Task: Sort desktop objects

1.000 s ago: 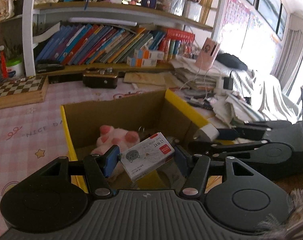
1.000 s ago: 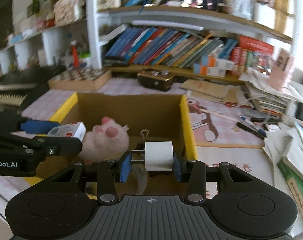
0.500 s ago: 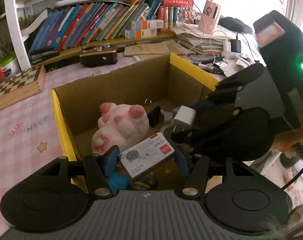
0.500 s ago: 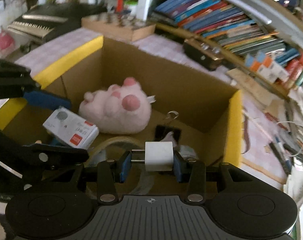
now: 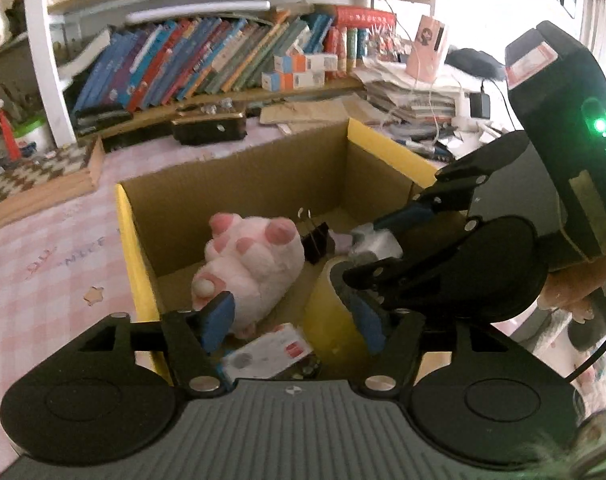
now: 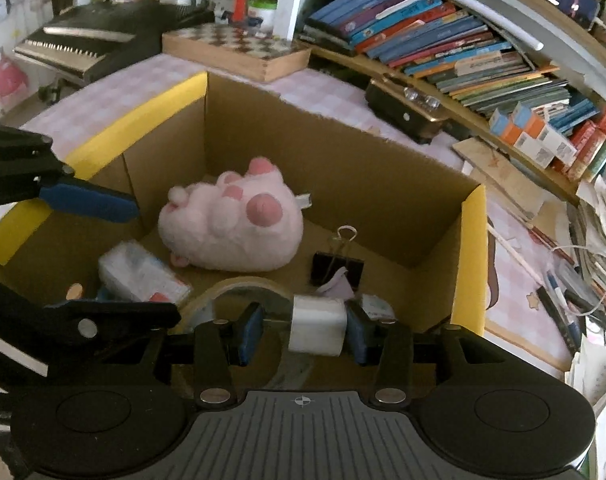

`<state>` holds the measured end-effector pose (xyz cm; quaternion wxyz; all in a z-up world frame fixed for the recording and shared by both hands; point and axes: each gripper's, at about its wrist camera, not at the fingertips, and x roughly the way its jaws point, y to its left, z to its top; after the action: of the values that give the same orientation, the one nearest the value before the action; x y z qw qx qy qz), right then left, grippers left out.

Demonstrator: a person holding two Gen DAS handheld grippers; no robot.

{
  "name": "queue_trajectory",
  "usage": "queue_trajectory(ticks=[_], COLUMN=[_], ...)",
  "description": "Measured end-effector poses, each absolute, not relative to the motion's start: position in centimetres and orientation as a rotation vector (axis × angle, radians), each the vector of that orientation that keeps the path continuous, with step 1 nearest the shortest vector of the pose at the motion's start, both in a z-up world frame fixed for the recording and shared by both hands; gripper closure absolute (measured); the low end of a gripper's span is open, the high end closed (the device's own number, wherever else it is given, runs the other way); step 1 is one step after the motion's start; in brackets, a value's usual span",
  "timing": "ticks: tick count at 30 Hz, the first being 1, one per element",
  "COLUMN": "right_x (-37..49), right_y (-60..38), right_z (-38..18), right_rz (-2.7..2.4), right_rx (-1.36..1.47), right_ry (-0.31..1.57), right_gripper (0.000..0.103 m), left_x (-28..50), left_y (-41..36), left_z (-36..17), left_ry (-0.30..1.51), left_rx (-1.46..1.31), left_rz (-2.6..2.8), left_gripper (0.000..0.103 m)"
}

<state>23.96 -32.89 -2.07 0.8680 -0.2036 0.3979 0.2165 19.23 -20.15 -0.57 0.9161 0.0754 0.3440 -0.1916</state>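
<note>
My left gripper (image 5: 293, 320) hangs over the near left of the yellow-rimmed cardboard box (image 5: 383, 144). Its jaws are opening and hold nothing. The small white carton (image 5: 267, 354) lies below them on the box floor, beside a pink plush toy (image 5: 255, 268). My right gripper (image 6: 303, 326) reaches into the box from the right. A white charger plug (image 6: 317, 324) sits between its pads, prongs toward the left pad. Those jaws are starting to open, and the plug is still in contact on both sides.
A tape roll (image 6: 239, 288) and a black binder clip (image 6: 337, 270) also lie in the box. A chessboard (image 6: 239, 50), a dark case (image 6: 407, 108), bookshelves and stacked papers (image 5: 411, 96) ring the pink checked table (image 5: 43, 264).
The left gripper let go of the small white carton, which dropped to the box floor. The right gripper carried the plug deeper into the box, close to the left gripper.
</note>
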Motion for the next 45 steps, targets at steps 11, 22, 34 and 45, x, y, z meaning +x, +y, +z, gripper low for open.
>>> queue_trajectory(ticks=[11,22,34,45], right_x=[20.9,13.9,6.6,0.1], right_y=[-33.7,-31.9,-28.3,-25.3], right_z=[2.3,4.9,3.1,1.0], right_rz=[0.317,0.171,0.079,0.055], right_rx=[-0.258,-0.050,0.023,0.056], right_ry=[0.694,0.567,0.566,0.613], right_gripper=[0.040,0.035,0.035,0.032], left_x=[16.1,10.4,4.0,-1.5], left_y=[-17.3,-12.1,-6.9,-4.3], left_z=[3.4,6.2,4.3,2.1], left_ry=[0.546,0.423,0.438,0.515], left_rx=[0.102,-0.003,-0.014,-0.011], left_rz=[-0.357,-0.252,-0.135,-0.081], left_gripper=[0.013,0.000,0.000,0.000])
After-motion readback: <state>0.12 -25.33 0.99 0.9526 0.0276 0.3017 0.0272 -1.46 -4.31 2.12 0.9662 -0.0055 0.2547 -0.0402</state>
